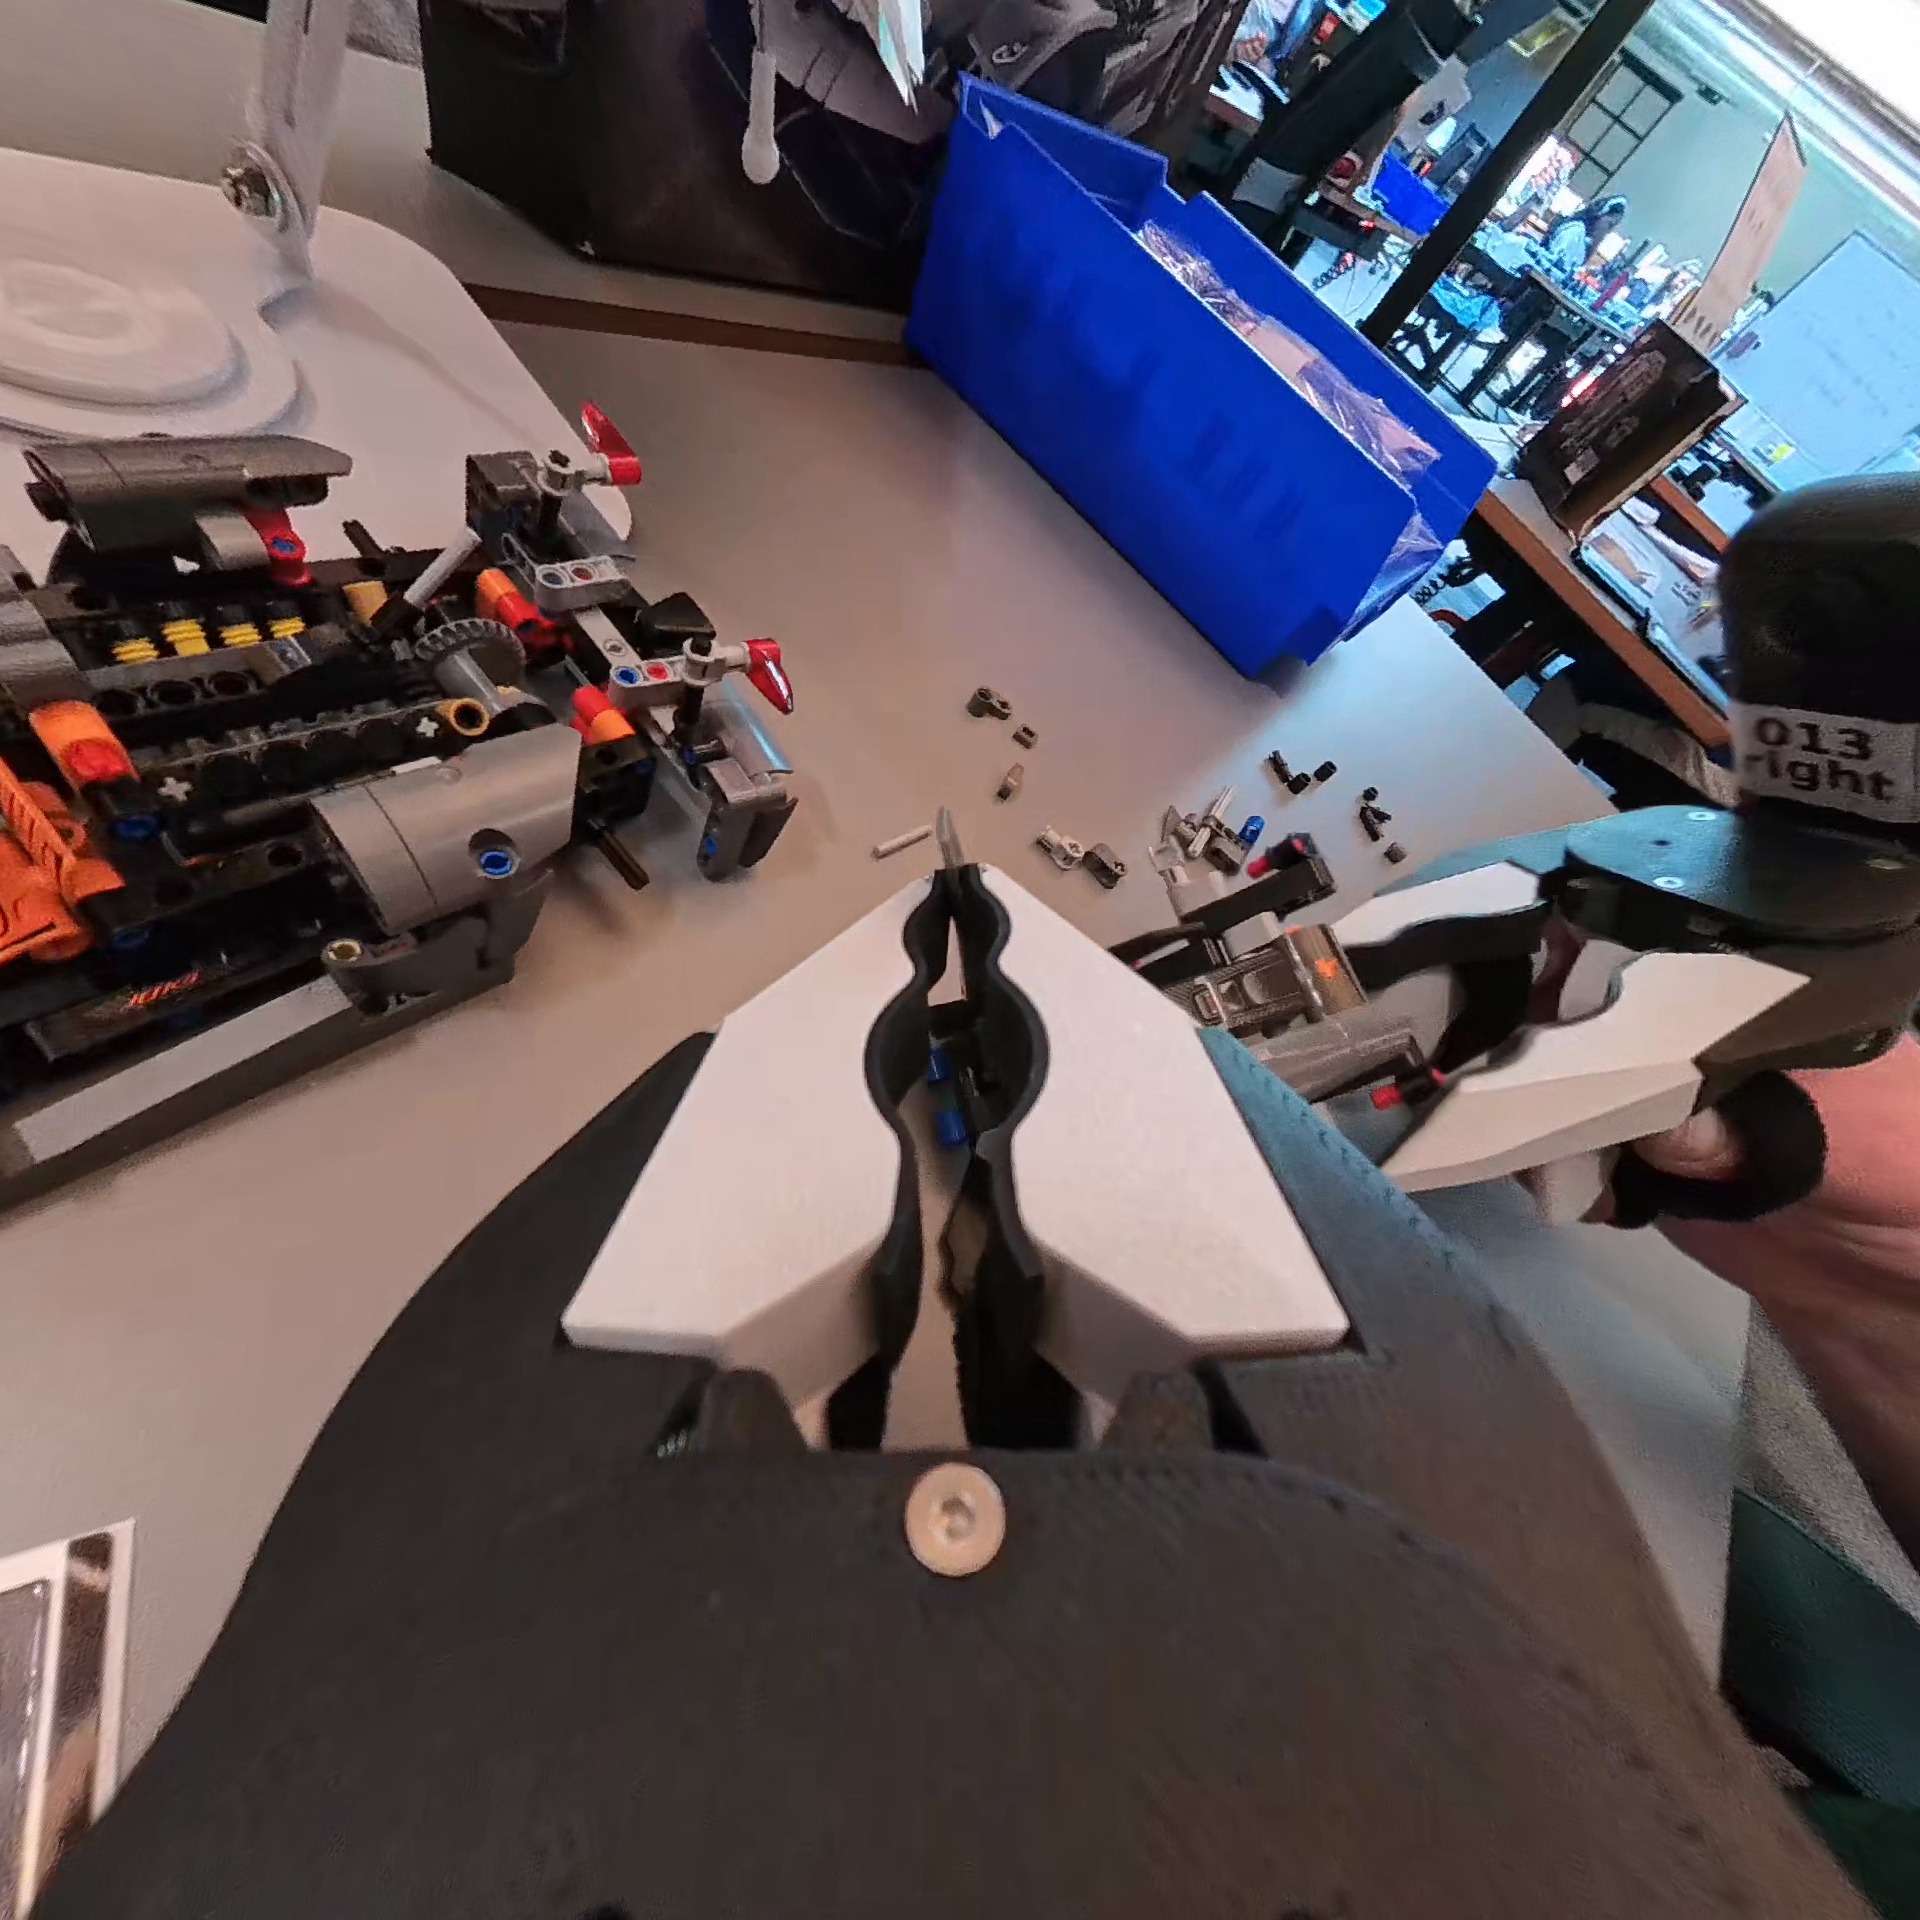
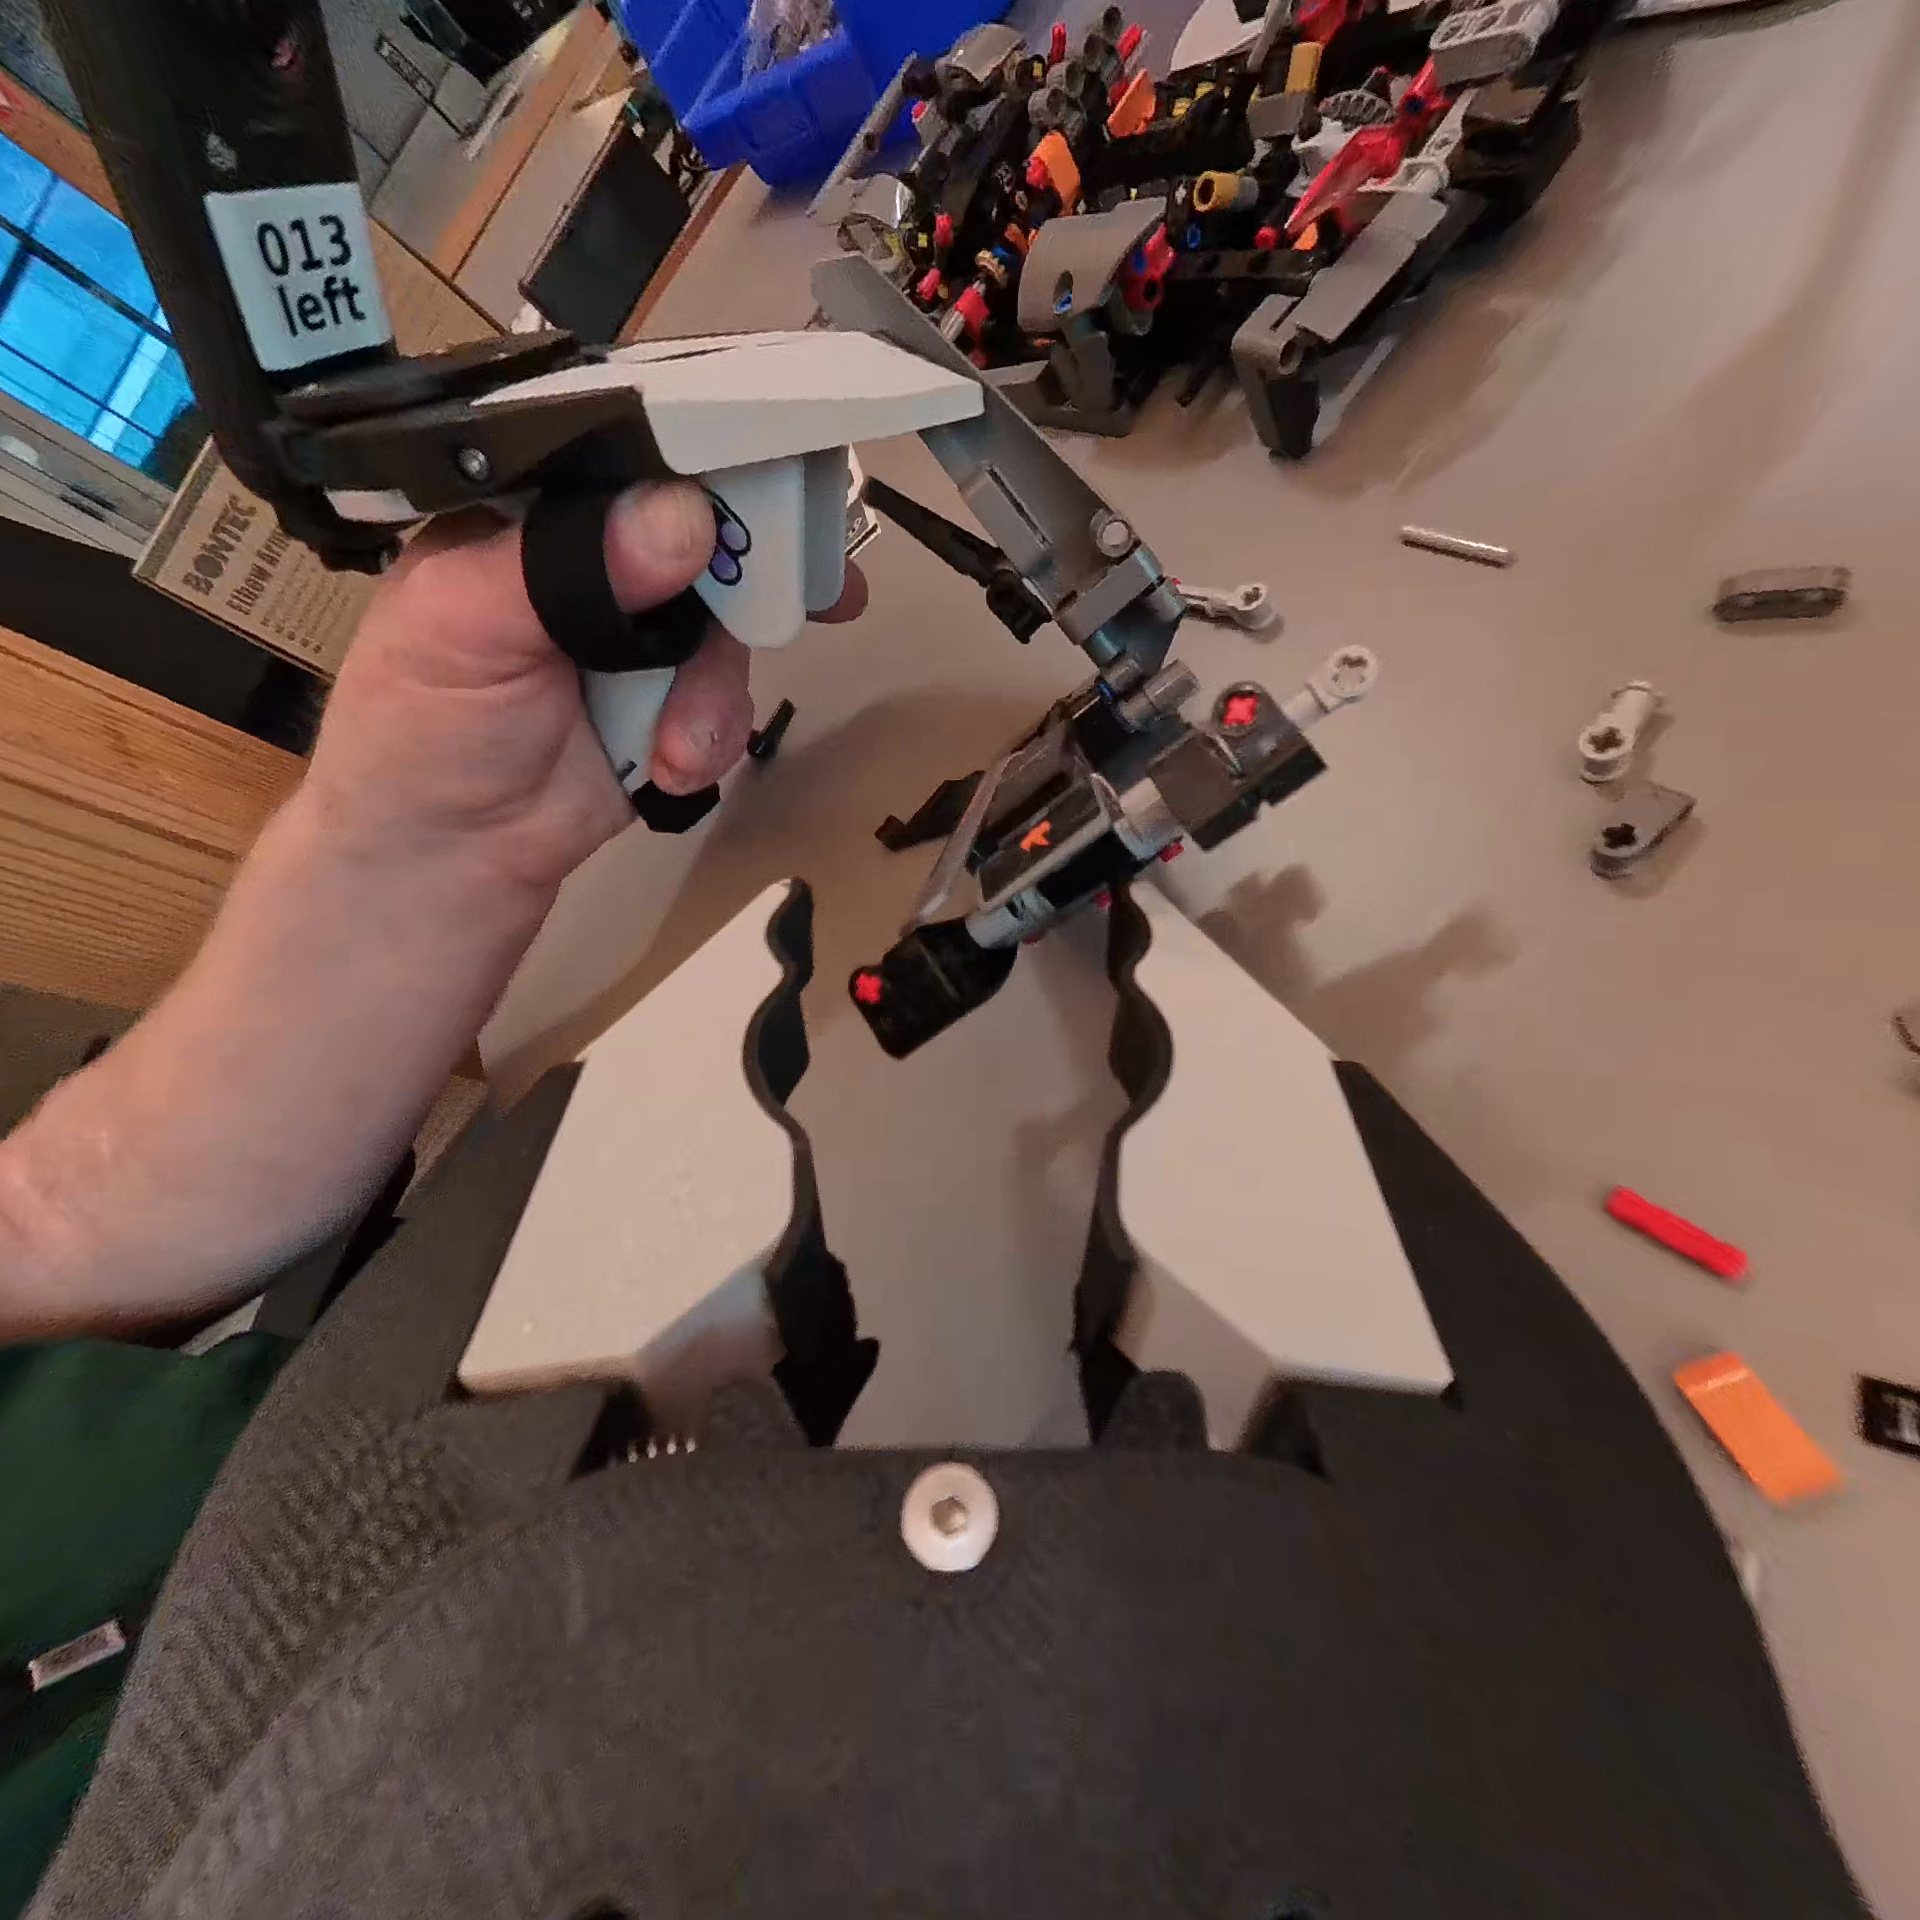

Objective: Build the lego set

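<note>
My left gripper (image 1: 951, 878) is shut on a thin grey panel (image 2: 997, 468) that I see edge-on between its fingers, with blue pins behind it. The panel is part of a small black and grey sub-assembly (image 2: 1091, 810) that hangs tilted just above the table. My right gripper (image 2: 961, 904) is open, and the black lower end of the sub-assembly, with its red pin, sits between its fingertips. The large black, grey and orange car model (image 1: 312, 727) stands on the table to the left, and it also shows in the right wrist view (image 2: 1195, 187).
Loose small grey and black parts (image 1: 1195, 842) lie ahead on the table. A blue bin (image 1: 1143, 395) stands at the back. A red axle (image 2: 1673, 1231), an orange piece (image 2: 1756, 1423) and a grey axle (image 2: 1455, 545) lie to the right. A white stand base (image 1: 135, 332) is at the far left. Left tips to right tips: about 10 centimetres.
</note>
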A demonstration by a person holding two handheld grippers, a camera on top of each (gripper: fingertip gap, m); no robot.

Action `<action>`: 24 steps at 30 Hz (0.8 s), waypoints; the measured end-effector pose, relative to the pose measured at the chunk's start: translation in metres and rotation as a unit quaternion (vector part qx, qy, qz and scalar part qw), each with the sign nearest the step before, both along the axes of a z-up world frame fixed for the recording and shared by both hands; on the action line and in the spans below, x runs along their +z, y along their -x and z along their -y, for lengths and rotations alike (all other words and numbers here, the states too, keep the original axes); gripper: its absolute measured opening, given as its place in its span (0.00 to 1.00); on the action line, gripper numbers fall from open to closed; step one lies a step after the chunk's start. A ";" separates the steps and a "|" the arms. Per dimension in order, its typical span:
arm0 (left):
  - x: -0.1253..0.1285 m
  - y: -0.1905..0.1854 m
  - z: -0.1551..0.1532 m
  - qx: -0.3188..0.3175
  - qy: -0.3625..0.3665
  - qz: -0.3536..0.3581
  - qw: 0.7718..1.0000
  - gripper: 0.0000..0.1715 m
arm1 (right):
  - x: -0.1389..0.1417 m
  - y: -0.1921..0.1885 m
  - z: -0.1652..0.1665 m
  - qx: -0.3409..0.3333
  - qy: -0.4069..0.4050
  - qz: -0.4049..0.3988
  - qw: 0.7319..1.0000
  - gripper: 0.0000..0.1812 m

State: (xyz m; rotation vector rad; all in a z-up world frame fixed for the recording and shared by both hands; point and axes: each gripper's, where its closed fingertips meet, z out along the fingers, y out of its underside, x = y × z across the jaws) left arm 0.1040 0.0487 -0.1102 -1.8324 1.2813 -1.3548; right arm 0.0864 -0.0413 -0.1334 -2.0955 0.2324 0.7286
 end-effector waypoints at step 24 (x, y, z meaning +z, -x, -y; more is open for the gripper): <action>-0.011 0.062 0.002 0.046 0.080 0.017 0.996 0.05 | 0.020 -0.018 -0.042 0.168 0.033 0.129 0.977 0.11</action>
